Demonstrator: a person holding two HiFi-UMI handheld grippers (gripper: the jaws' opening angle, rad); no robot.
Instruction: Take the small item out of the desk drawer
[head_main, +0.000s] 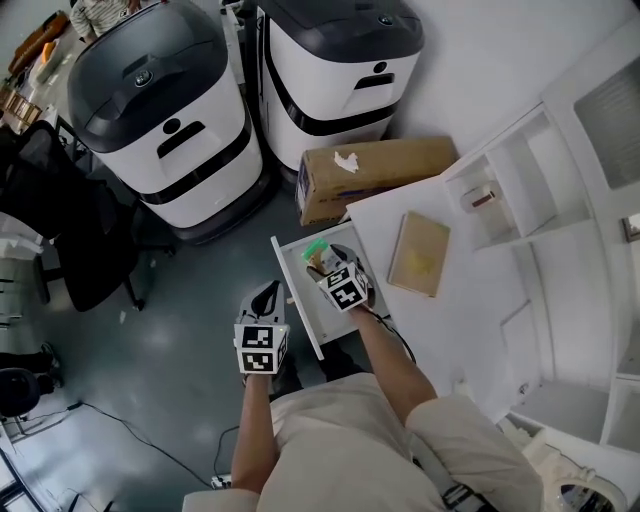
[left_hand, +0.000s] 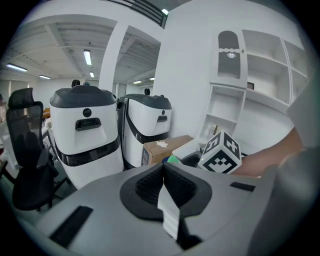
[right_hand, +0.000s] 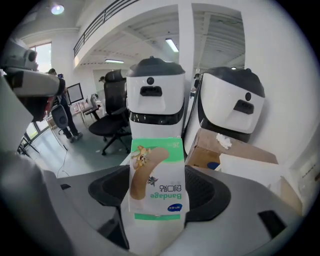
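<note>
Here, one bandage box (right_hand: 156, 180) in right claw (right_hand: 157, 192)

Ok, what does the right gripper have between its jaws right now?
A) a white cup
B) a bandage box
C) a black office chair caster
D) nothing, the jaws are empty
B: in the right gripper view, the right gripper is closed on a green and white bandage box with "Bandage" printed on it and a picture of a plaster.

Open drawer (head_main: 297, 300), right hand-held gripper (head_main: 321, 258) over it
</note>
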